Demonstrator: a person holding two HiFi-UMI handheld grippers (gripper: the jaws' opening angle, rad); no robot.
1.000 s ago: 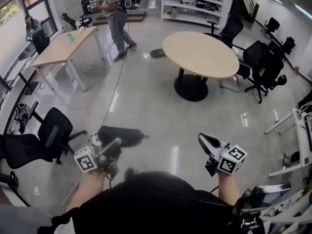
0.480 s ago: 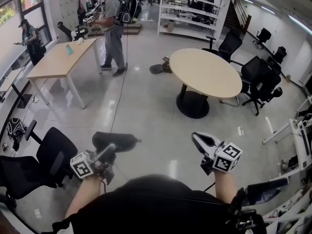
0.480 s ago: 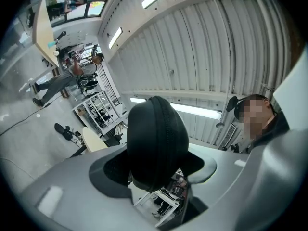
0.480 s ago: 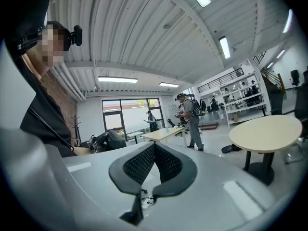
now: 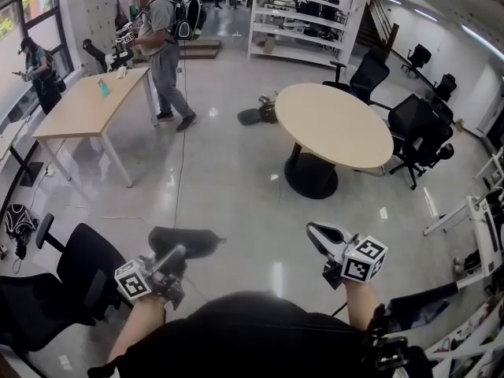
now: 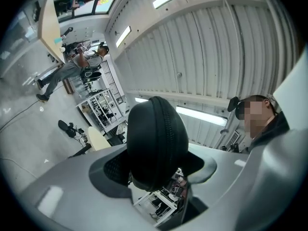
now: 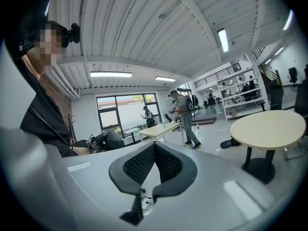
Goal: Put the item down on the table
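A black zippered case (image 5: 187,241) sticks out forward from my left gripper (image 5: 179,252), which is shut on it low at the left of the head view. In the left gripper view the case (image 6: 156,143) stands on edge between the two pads, zipper facing the camera. My right gripper (image 5: 316,233) hangs at the lower right over the floor. Its pads meet at the tips in the right gripper view (image 7: 154,144) with nothing between them. A round beige table (image 5: 335,124) on a black pedestal stands ahead and to the right, also in the right gripper view (image 7: 267,124).
A long rectangular table (image 5: 83,109) stands at the far left with a person (image 5: 161,50) beside it. Black office chairs sit at the near left (image 5: 79,266) and beyond the round table (image 5: 417,124). White shelving (image 5: 303,14) lines the back. A dark object (image 5: 252,116) lies on the floor.
The round table and the room have slid nearer and lower in the head view. Both grippers keep their places in front of me, the case still held.
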